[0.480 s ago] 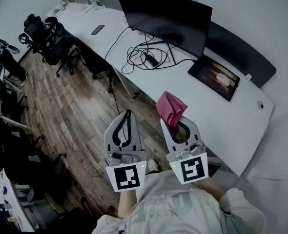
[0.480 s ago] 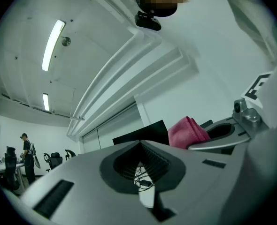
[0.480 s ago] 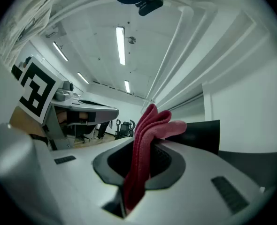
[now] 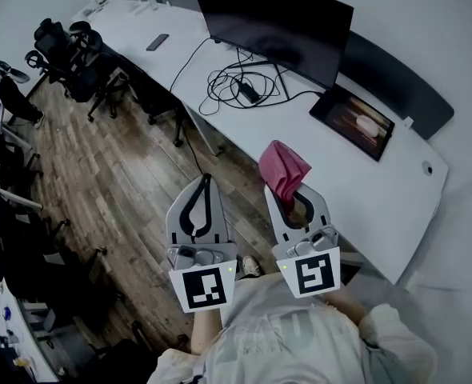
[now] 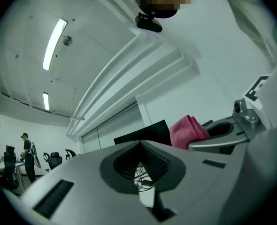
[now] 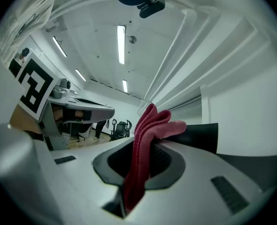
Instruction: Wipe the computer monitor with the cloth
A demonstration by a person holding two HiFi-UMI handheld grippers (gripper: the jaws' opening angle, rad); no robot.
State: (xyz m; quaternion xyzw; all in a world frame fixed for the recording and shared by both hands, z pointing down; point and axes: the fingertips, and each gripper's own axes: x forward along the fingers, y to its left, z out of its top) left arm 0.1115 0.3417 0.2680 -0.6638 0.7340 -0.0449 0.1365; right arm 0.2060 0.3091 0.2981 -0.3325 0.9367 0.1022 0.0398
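White bench (image 4: pixel 364 190) carries monitor (image 4: pixel 276 22) far | we clench right gripper (image 4: pixel 289 195) jaws on cloth (image 4: pixel 282 169), seemingly soft, light, pinched mid-fold | left gripper (image 4: pixel 206 184) jaws closed, empty

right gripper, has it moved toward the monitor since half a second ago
No. The right gripper, shut on the pink cloth, keeps the same gap to the tablet.

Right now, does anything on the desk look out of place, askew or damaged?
Nothing looks spilled or damaged. The only untidy spot is the loose tangle of black cables sprawled on the desk below the monitor. The pink cloth sits clamped in the right claw.
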